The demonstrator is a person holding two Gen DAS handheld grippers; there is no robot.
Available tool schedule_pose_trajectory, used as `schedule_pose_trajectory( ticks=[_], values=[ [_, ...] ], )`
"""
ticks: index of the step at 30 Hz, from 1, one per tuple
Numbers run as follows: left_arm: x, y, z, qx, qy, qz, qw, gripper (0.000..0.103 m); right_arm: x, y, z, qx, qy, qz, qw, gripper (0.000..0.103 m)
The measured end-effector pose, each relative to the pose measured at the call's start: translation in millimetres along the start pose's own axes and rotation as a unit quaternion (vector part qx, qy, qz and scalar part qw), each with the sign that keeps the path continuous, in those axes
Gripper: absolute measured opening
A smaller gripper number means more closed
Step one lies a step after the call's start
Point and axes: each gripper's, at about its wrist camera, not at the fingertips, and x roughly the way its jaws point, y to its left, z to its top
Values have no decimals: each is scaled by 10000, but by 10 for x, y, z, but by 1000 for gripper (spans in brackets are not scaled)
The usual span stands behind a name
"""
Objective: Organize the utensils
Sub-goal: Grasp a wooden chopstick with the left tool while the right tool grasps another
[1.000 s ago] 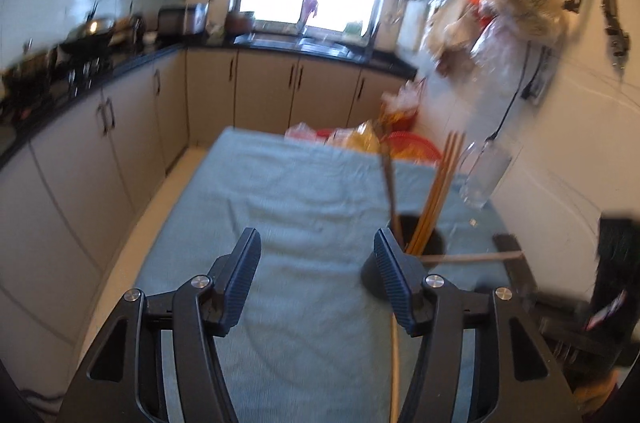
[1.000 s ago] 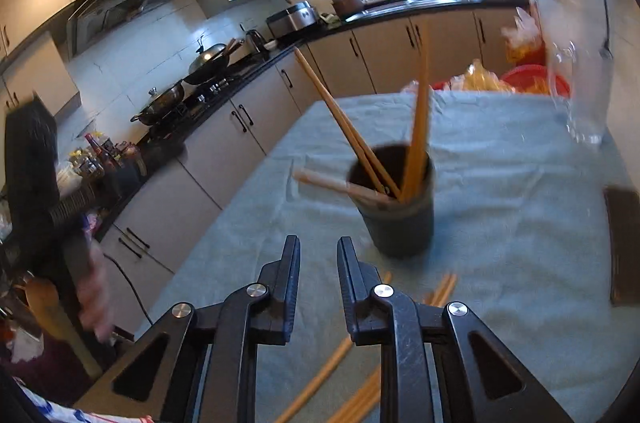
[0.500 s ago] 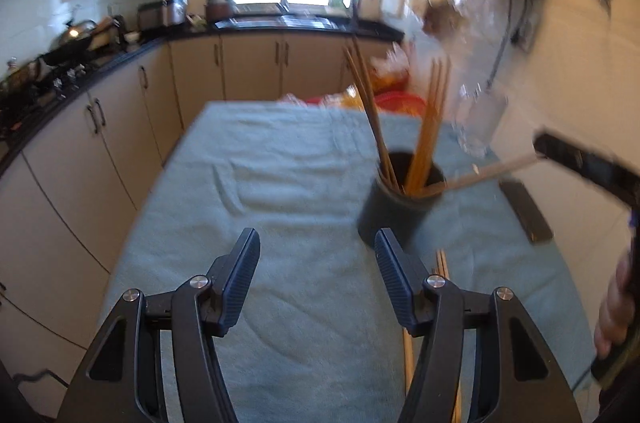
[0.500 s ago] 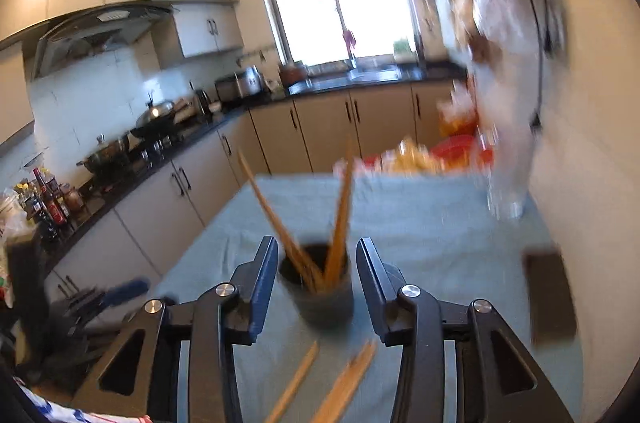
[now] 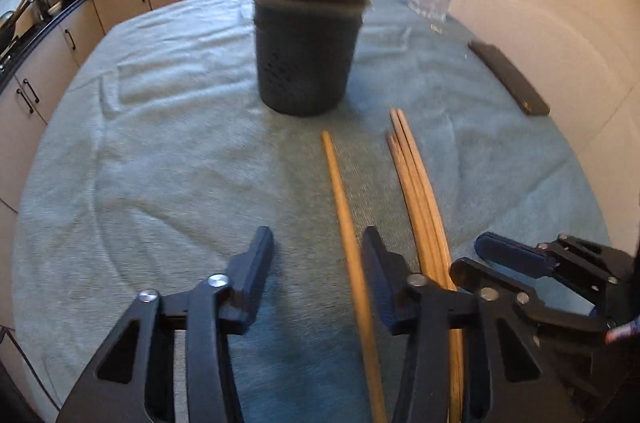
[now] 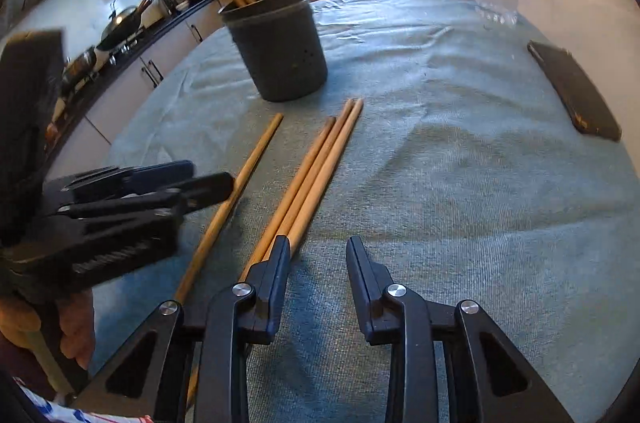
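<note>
Wooden chopsticks lie on the towel-covered table (image 6: 460,163) before one dark holder (image 6: 280,51): one single chopstick (image 6: 236,187), three bundled chopsticks (image 6: 312,179), with left claw (image 5: 318,255) and right claw (image 6: 318,259) both gaping empty.

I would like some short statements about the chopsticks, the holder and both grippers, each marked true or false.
1. Four chopsticks lie on the cloth. True.
2. The holder is empty. False: several sticks stand in it.
3. The left gripper is shut on a chopstick. False: it is open, with one chopstick between its fingers.
4. The right gripper is open. True.
5. The holder lies on its side. False: it stands upright.
</note>
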Motion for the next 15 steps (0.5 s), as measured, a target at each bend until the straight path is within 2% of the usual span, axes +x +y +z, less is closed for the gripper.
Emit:
schedule_pose_trajectory(
  ticks=[2,5,10,12,15],
  values=[
    [35,-41,-7,79,-19,81,9999,31,3,36,16,-49,-3,4,10000,32],
    [33,-58,-12,142,-19,284,9995,10,25,101,60,-125,-4,-98,9999,32],
    [5,82,-36,-170,16,278,9995,8,25,231,97,-403,19,-475,9981,29],
    [-21,119,-71,-223,3,250,9994,8,42,255,84,-489,107,-619,9968,22],
    [-43,161,-112,-298,-50,185,9994,8,49,228,45,-512,154,-624,9966,21]
  ],
)
